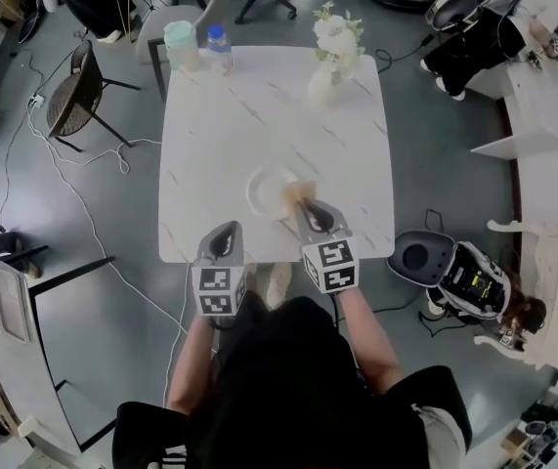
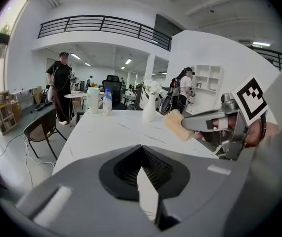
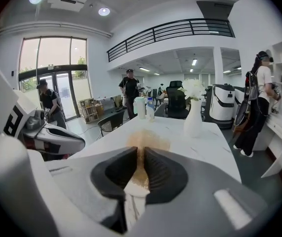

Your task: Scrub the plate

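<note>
Hidden: plate [image 1: 263, 190] right rim, under sponge [image 1: 291, 194] | hidden: sponge rear part, between right gripper [image 1: 303, 204] jaws | too small to read: bottle [image 1: 219, 47] label

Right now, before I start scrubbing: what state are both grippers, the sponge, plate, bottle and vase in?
Left gripper: fingers together, empty.
Right gripper: shut on the sponge.
Sponge: clamped, over the plate's right rim.
Plate: flat on the table, unheld.
Bottle: upright, capped.
Vase: upright, holding white flowers.
</note>
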`<state>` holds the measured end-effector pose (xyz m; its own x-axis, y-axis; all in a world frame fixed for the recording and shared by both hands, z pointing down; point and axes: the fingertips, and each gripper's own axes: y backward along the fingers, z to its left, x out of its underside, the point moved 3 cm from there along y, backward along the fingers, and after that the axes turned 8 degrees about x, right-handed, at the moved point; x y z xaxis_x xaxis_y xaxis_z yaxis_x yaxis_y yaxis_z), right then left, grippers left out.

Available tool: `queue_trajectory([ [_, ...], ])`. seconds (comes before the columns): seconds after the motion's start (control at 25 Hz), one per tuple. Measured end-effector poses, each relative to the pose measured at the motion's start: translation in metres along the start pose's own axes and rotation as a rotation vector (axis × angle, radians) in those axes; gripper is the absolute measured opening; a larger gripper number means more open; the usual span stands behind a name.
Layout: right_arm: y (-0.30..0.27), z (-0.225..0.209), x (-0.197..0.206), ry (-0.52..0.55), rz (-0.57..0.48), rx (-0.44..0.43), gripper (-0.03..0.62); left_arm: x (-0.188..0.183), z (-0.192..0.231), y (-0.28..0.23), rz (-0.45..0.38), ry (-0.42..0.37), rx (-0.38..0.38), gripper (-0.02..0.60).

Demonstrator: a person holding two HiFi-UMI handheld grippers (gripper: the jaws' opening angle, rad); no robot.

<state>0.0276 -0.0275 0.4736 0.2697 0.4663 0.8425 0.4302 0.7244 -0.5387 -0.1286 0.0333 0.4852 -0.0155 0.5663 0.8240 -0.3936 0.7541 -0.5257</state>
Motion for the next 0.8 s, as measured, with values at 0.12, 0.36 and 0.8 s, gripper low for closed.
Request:
queue_trajectory([
  [0.12,-0.017,0.007,0.002,0.012,0.019,-0.015,0.049,0.004,0.007,-0.013,0.015,0.006,0.013,0.008],
  [0.36,-0.052,0.015,0.011,0.02,0.059,-0.047,0.049,0.007,0.019,-0.042,0.049,0.008,0.042,0.008],
  [0.8,-0.106,0.03,0.022,0.029,0.121,-0.121,0.049,0.027,0.044,-0.093,0.137,0.057,0.057,0.008],
])
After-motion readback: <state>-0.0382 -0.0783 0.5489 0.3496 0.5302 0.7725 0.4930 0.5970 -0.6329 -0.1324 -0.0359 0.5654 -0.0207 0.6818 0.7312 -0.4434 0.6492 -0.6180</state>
